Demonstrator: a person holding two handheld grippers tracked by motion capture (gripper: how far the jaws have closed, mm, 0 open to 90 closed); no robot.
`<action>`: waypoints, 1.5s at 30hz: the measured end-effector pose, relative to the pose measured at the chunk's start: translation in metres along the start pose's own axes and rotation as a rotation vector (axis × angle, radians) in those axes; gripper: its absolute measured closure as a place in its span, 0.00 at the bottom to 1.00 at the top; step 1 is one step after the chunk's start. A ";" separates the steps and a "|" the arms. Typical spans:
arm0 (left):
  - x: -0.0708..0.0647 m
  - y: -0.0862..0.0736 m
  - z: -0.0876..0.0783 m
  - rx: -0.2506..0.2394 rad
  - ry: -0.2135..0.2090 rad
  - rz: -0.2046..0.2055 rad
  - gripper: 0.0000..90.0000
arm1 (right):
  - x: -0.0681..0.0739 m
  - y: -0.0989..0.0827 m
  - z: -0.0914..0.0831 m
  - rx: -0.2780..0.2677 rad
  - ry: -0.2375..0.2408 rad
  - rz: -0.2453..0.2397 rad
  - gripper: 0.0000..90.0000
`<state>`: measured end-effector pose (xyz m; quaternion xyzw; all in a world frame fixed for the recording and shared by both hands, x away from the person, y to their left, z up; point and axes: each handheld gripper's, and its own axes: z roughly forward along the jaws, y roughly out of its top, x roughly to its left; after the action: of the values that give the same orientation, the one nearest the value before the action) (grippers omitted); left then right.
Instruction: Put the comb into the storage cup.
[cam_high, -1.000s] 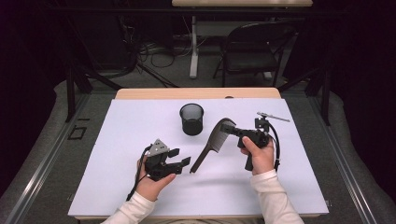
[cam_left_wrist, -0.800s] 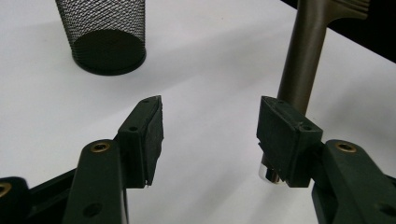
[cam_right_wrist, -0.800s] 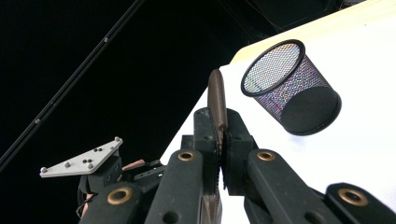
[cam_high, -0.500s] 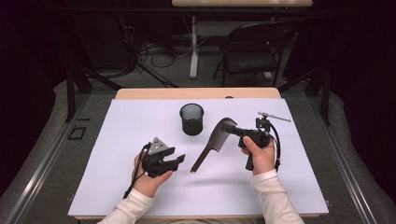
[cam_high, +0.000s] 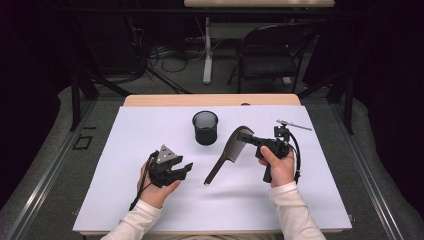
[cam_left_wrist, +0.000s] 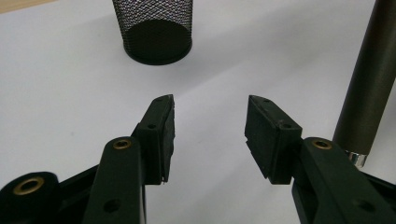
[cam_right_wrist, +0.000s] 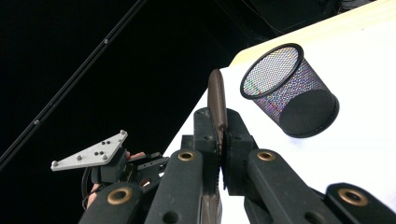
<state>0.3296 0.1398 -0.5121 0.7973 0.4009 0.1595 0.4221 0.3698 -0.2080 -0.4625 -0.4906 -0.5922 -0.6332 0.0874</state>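
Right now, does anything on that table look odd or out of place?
Nothing is spilled or broken. The comb hangs at a slant, clamped by its toothed end in the right tool, handle tip low over the white table. The mesh cup stands upright, empty.

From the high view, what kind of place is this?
Probably a lab or data-collection station, not a home: a table under a white sheet with a staged comb and mesh cup, black curtains round it, loose cables and a folding chair behind.

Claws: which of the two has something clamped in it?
The right claw: its jaws are shut on the dark comb near the toothed end, handle hanging toward the table. The left claw stands partly open with nothing between its pads.
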 end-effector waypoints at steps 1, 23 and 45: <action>0.001 0.000 0.000 -0.004 0.002 -0.006 0.59 | 0.000 0.000 0.000 0.000 0.001 0.000 0.97; 0.026 0.002 -0.008 -0.023 0.080 0.020 0.52 | 0.000 0.000 -0.001 -0.008 0.003 -0.005 0.97; 0.052 0.004 -0.020 -0.099 0.099 -0.031 0.46 | 0.003 0.004 -0.010 -0.074 -0.055 -0.069 0.97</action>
<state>0.3527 0.1897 -0.5016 0.7603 0.4251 0.2117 0.4432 0.3658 -0.2157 -0.4556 -0.4900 -0.5872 -0.6435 0.0311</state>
